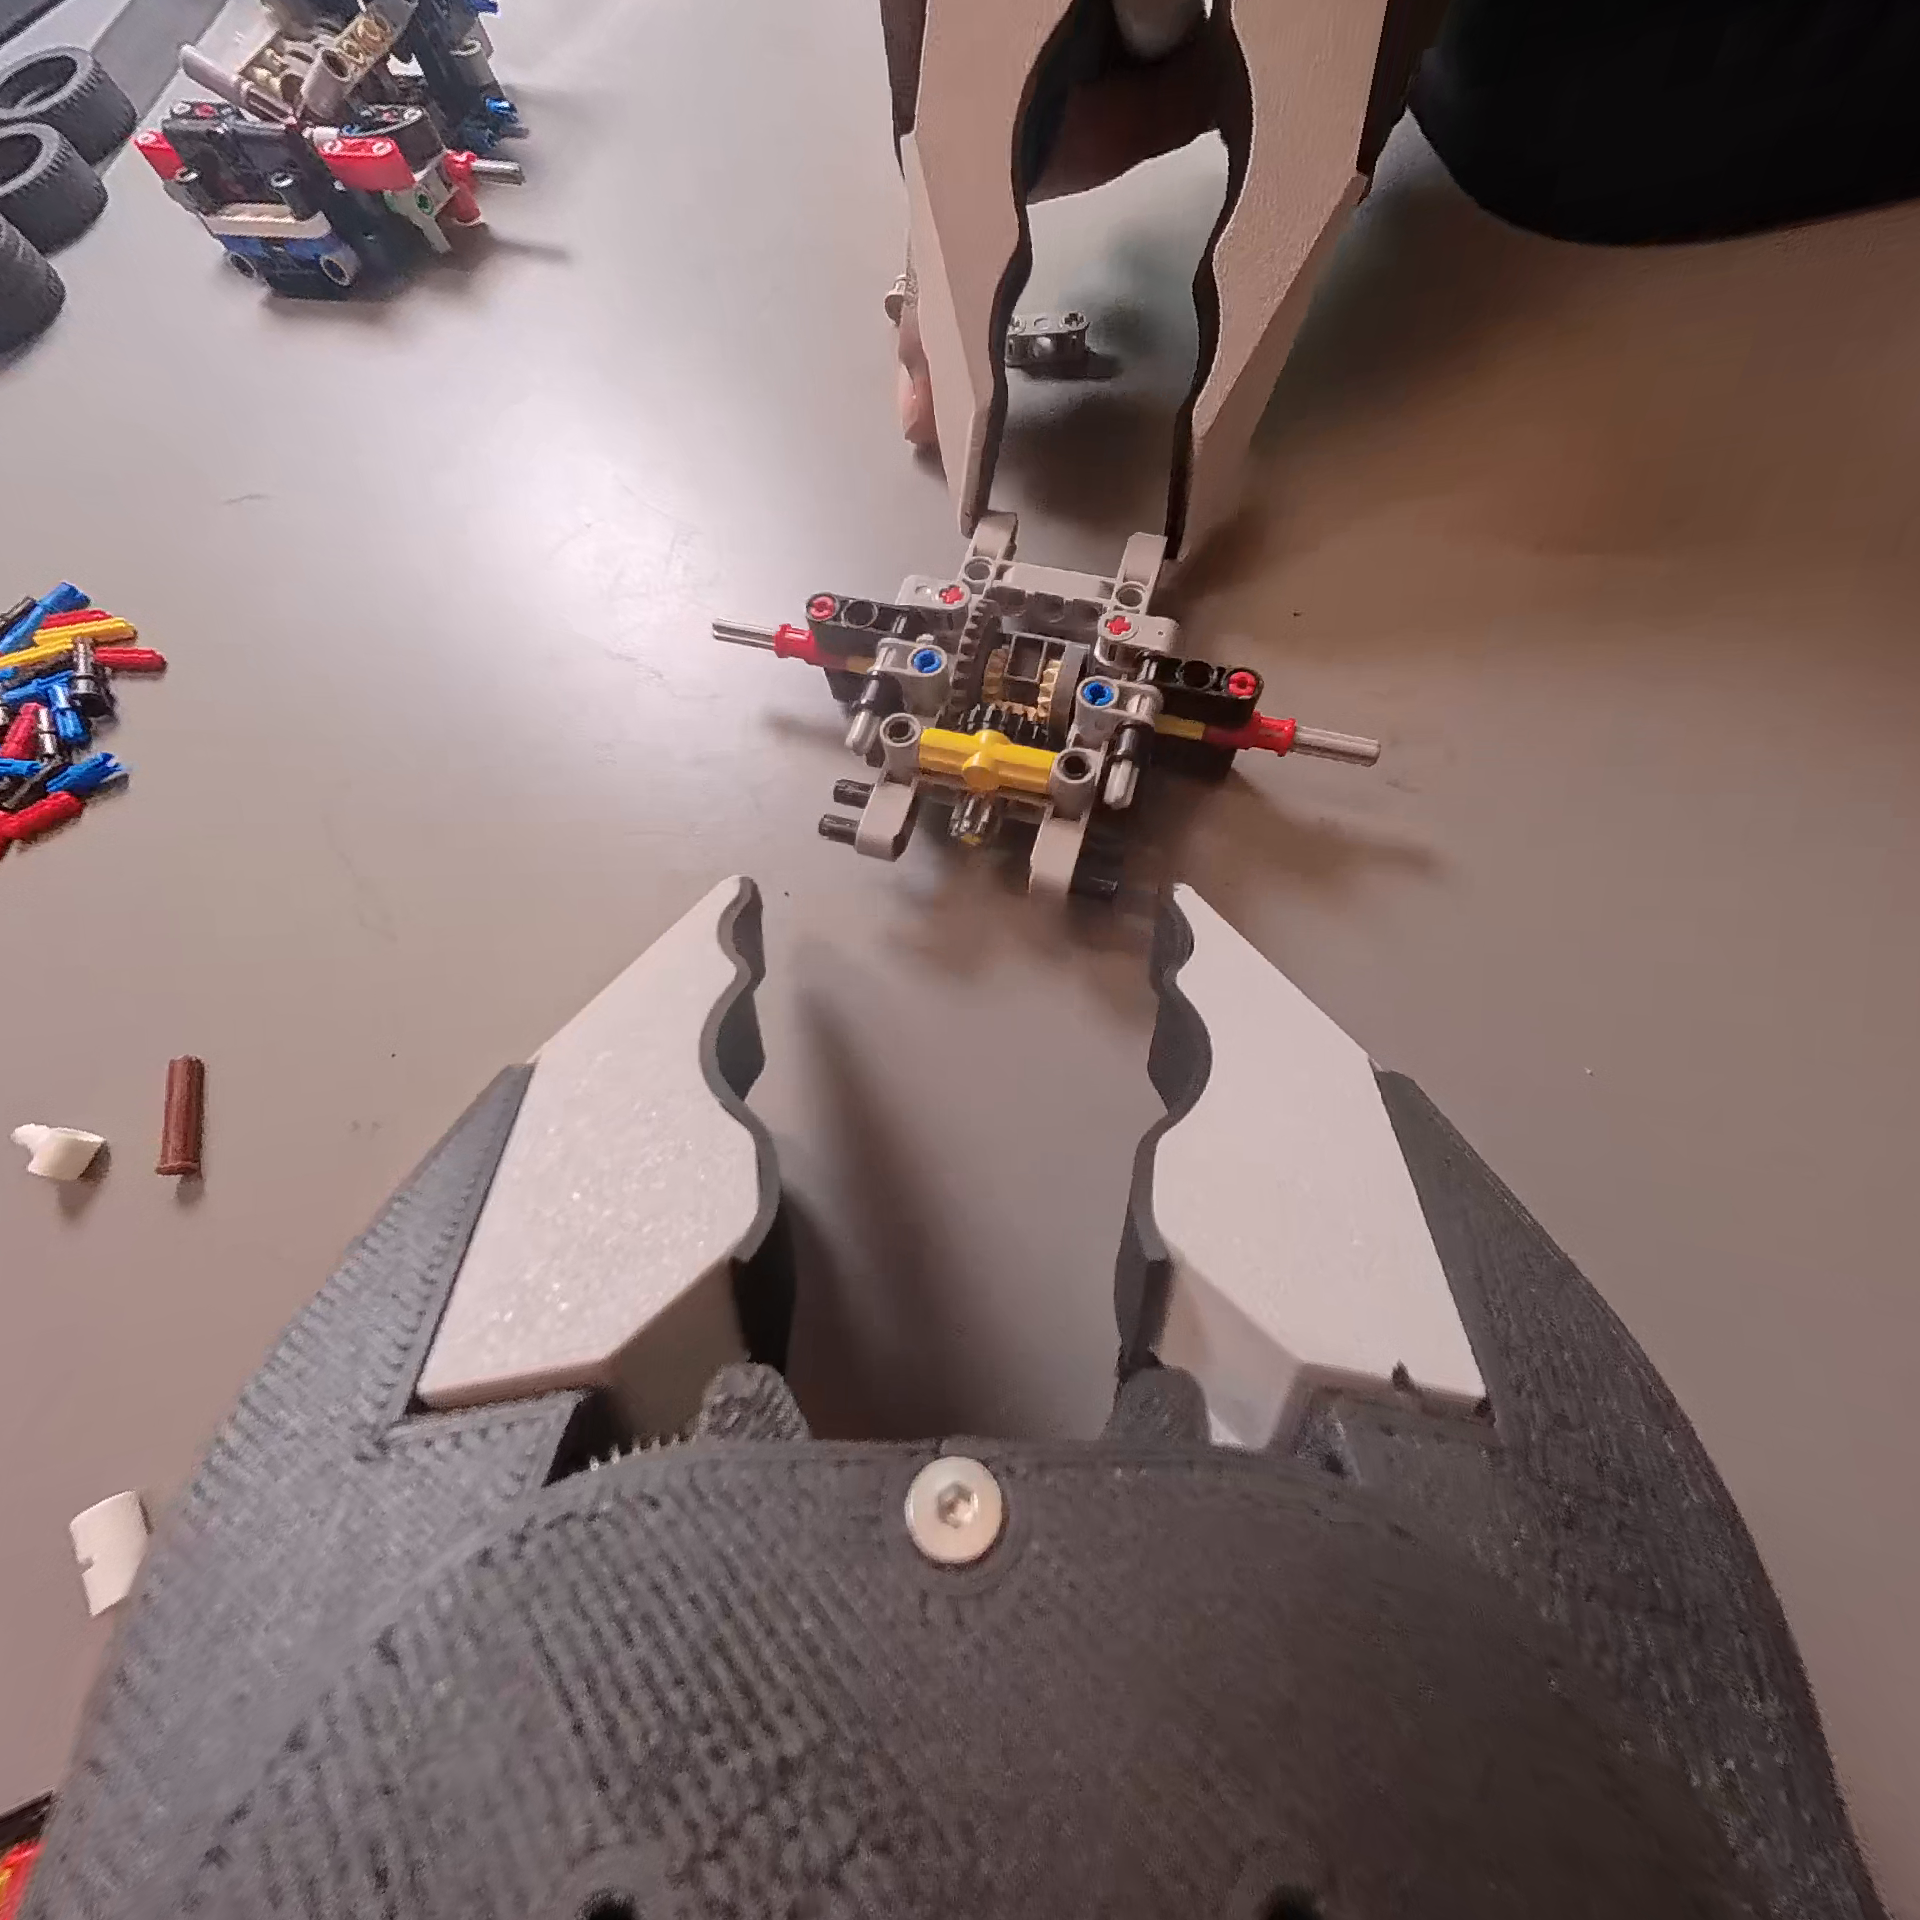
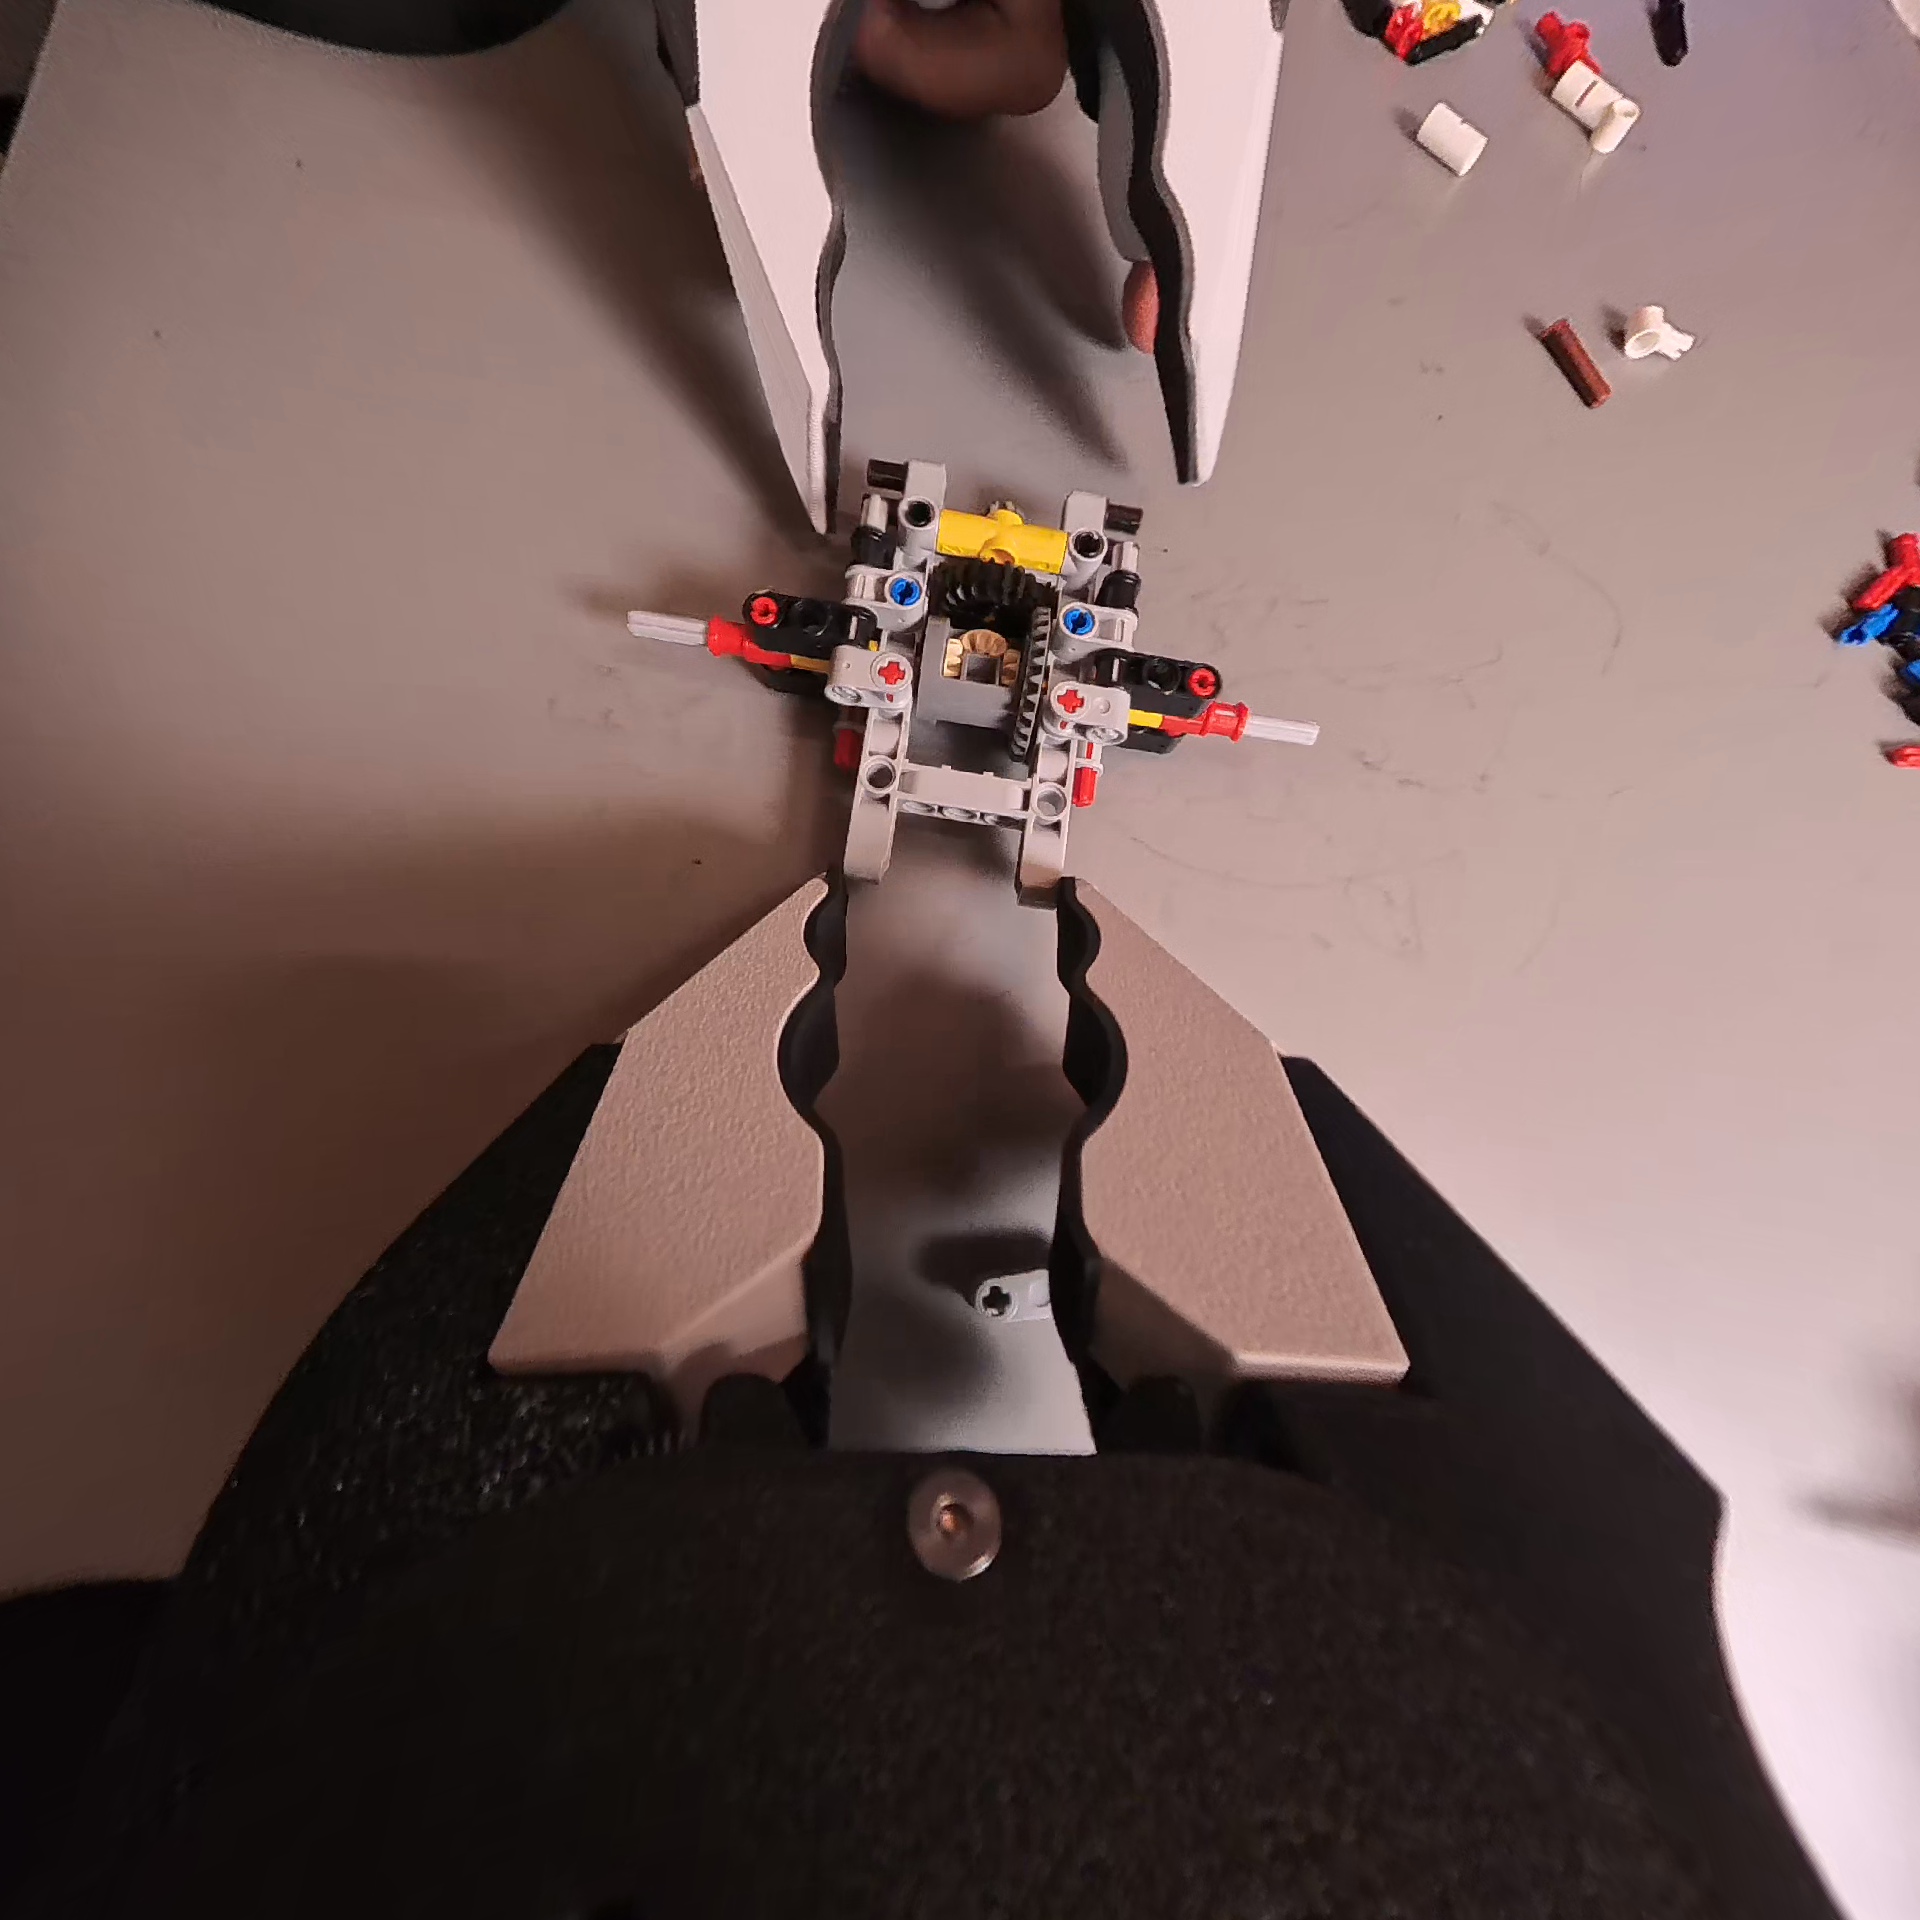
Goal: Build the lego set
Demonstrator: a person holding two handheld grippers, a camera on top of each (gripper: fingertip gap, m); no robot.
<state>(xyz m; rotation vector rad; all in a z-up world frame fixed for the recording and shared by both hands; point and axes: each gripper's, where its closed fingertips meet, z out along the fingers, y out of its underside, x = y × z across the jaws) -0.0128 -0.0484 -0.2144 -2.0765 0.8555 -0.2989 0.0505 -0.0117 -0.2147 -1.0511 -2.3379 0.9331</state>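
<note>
A small brick-built gear assembly (image 1: 1023, 707), grey and black with a yellow connector, red and blue pins and an axle out each side, lies on the grey table (image 1: 520, 436). My left gripper (image 1: 961, 899) is open wide, its fingertips just short of the assembly's near end and not touching it. My right gripper (image 2: 951, 883) is shut on the assembly (image 2: 971, 665): its pads press from outside on the two grey legs (image 2: 864, 847) at that end. The right gripper also shows at the far side in the left wrist view (image 1: 1081, 535).
A larger brick-built model (image 1: 312, 177) and black tyres (image 1: 52, 156) lie far left. A pile of coloured pins (image 1: 62, 707), a brown pin (image 1: 184, 1117) and white pieces (image 1: 62, 1151) lie left. A small grey piece (image 2: 1013, 1297) lies between the right fingers. One gripper's finger ends stand about 9 cm off the other's.
</note>
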